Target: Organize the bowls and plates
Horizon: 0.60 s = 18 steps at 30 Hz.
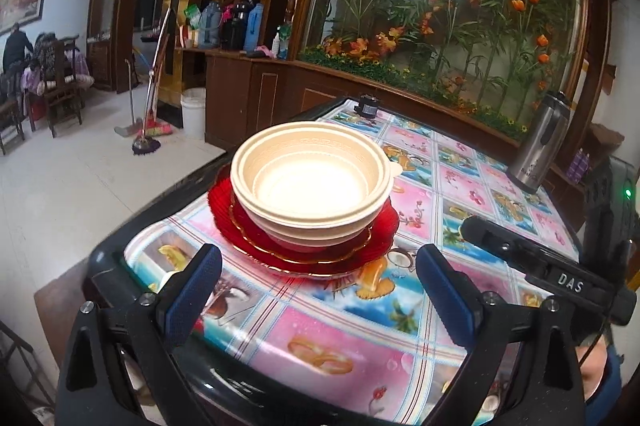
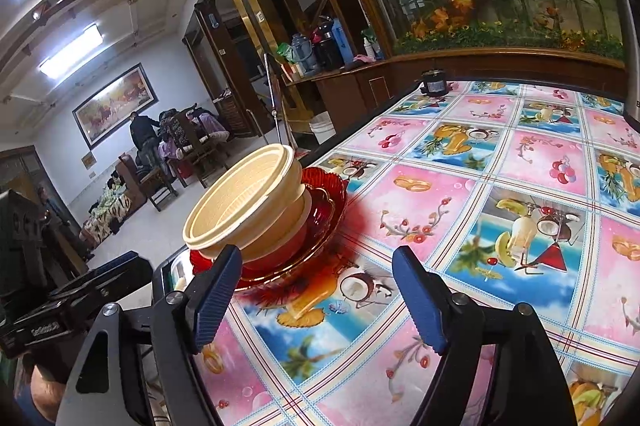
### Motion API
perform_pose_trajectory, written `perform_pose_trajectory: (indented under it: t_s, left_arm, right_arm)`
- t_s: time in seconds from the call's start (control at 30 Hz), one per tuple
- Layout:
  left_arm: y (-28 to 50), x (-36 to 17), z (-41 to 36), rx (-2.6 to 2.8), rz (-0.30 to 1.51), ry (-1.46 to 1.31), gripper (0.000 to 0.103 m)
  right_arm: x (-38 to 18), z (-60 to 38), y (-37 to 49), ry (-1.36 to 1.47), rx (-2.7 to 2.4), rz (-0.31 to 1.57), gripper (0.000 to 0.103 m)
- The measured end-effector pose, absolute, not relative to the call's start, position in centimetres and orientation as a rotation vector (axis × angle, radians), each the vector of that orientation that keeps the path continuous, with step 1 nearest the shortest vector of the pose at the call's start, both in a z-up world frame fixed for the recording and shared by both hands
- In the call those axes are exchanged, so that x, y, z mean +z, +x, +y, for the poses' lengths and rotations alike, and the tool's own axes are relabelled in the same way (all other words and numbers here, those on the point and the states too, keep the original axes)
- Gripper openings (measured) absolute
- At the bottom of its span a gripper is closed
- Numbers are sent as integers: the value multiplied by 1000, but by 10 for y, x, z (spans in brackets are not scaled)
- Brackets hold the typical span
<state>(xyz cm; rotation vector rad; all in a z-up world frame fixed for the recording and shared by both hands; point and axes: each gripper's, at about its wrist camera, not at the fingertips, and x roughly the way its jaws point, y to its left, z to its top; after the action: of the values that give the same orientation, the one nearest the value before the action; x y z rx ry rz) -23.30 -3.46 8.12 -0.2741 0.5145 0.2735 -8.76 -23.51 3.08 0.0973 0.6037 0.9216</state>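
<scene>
A stack of cream bowls (image 1: 310,181) sits nested on red plates (image 1: 304,250) near the corner of the worktop (image 1: 460,185), which is covered by a bright cloth of pink and blue squares with fruit and drink pictures. The bowls fit one inside another, and the red plates under them are glassy with a gold-lined scalloped rim — a smaller one rests on a wider one.

The left gripper (image 1: 318,290) points at the stack from the near edge of the worktop, its blue-padded fingers (image 1: 192,298) spread wide apart with nothing between them; the plates lie just ahead of the tips, not touched. The right gripper (image 2: 316,290) sits to the right of the stack, its blue fingers (image 2: 420,306) also well apart and empty — only the cloth shows in the gap. In the right wrist view the left finger crosses in front of the plate rim and the lowest bowl; I cannot tell whether it touches them.

A steel flask (image 1: 542,141) stands toward the far right of the worktop, and a small dark jar (image 1: 367,105) stands at the far edge. Behind the worktop is a glass panel with artificial flowers (image 1: 460,25).
</scene>
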Motion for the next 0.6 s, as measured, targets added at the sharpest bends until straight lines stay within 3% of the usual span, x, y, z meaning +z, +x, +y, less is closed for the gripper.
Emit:
perform_pose_trajectory:
  t_s: [0.6]
  left_arm:
    - [-233,67,-18,357,511,-239,103]
  right_arm:
    - [13,-213,-100,-4,930,658,86]
